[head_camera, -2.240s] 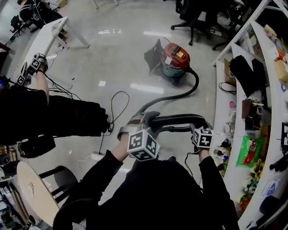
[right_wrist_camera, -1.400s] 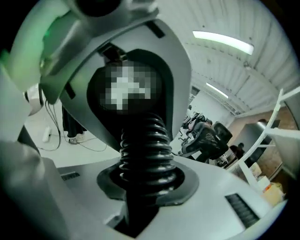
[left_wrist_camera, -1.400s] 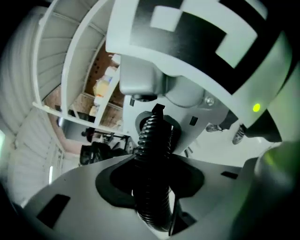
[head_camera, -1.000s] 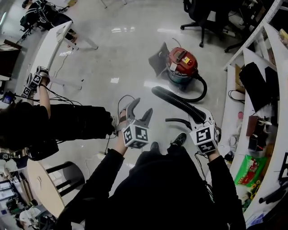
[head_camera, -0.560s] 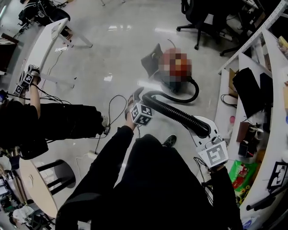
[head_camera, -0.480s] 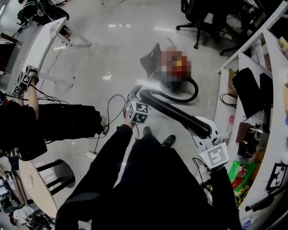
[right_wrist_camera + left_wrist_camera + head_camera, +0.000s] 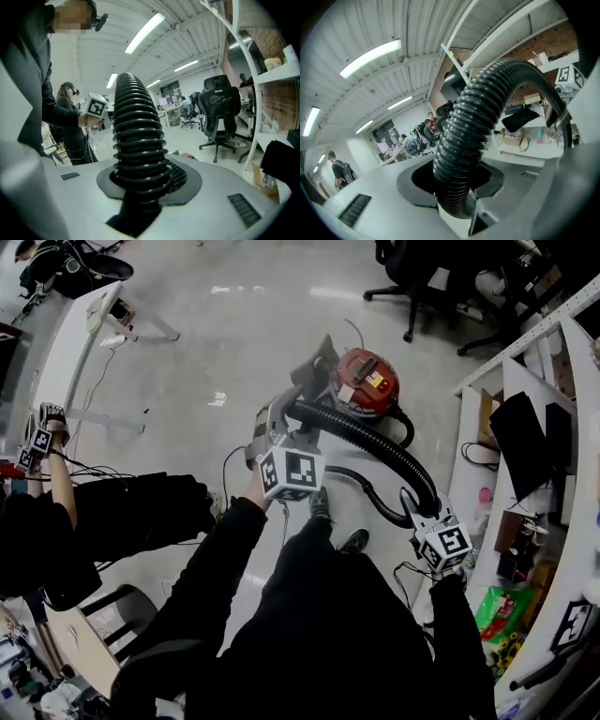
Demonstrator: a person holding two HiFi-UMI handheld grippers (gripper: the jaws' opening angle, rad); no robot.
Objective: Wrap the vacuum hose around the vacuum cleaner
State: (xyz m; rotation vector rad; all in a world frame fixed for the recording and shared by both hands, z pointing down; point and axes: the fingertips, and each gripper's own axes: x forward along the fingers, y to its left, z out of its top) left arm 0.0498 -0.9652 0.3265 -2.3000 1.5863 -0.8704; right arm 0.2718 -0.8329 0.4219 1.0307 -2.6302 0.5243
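The red vacuum cleaner [image 7: 367, 381] stands on the floor ahead of me. Its black ribbed hose [image 7: 366, 437] arcs from beside the vacuum down to my right side. My left gripper [image 7: 270, 421] holds the hose next to the vacuum; its jaws have just been closing, and the hose [image 7: 478, 117] sits pinched between them in the left gripper [image 7: 457, 199] view. My right gripper [image 7: 419, 509] grips the hose's other end; its jaws have just been opening slightly, with the hose [image 7: 136, 131] still clamped in the right gripper [image 7: 140, 192] view.
A person in black [image 7: 112, 521] stands at the left holding marker cubes [image 7: 36, 439]. Office chairs [image 7: 412, 268] stand at the back, white shelving [image 7: 572, 427] lines the right, and a white table [image 7: 80, 329] is at the upper left. A thin cable [image 7: 228, 470] lies on the floor.
My left gripper, open and empty a second ago, reached the hose, closed on it and carried it up towards the vacuum cleaner. The right gripper shifted slightly with the hose's end.
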